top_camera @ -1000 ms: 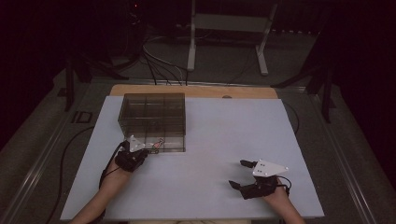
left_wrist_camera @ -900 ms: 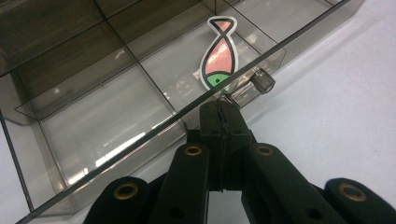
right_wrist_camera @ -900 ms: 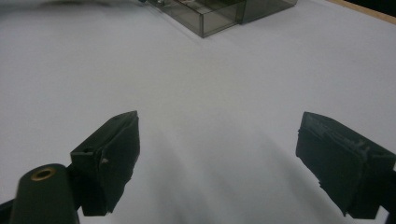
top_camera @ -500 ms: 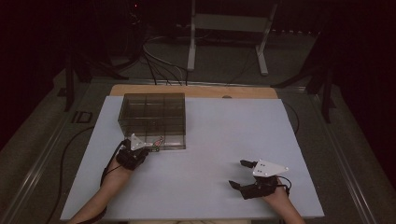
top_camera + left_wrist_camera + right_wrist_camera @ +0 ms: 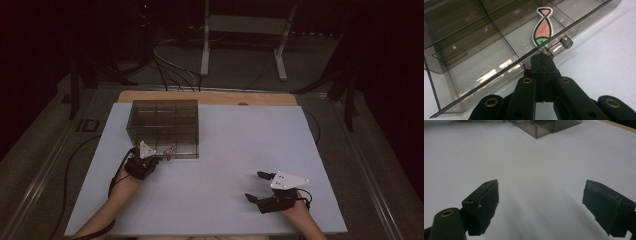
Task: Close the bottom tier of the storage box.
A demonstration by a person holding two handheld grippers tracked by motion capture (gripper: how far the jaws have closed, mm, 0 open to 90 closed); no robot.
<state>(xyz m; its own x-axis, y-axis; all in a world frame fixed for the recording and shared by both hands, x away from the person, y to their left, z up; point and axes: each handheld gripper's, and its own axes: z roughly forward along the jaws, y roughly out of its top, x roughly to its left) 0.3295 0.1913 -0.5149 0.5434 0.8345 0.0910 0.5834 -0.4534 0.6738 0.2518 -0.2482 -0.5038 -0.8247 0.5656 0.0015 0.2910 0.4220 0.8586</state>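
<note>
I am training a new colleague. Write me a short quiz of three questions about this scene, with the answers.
1. True or false: the right gripper is shut.
2. What lies in the smoky compartment box? A) a fish-shaped piece B) a coin C) a screw
3. Which gripper has its tips at the front edge of the box?

Key: 1. False, its jaws stand wide apart above the white table. 2. A. 3. The left gripper, with jaws shut.

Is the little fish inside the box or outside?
Inside: the fish sticker lies on the floor of a compartment in the box, behind its clear front wall.
</note>
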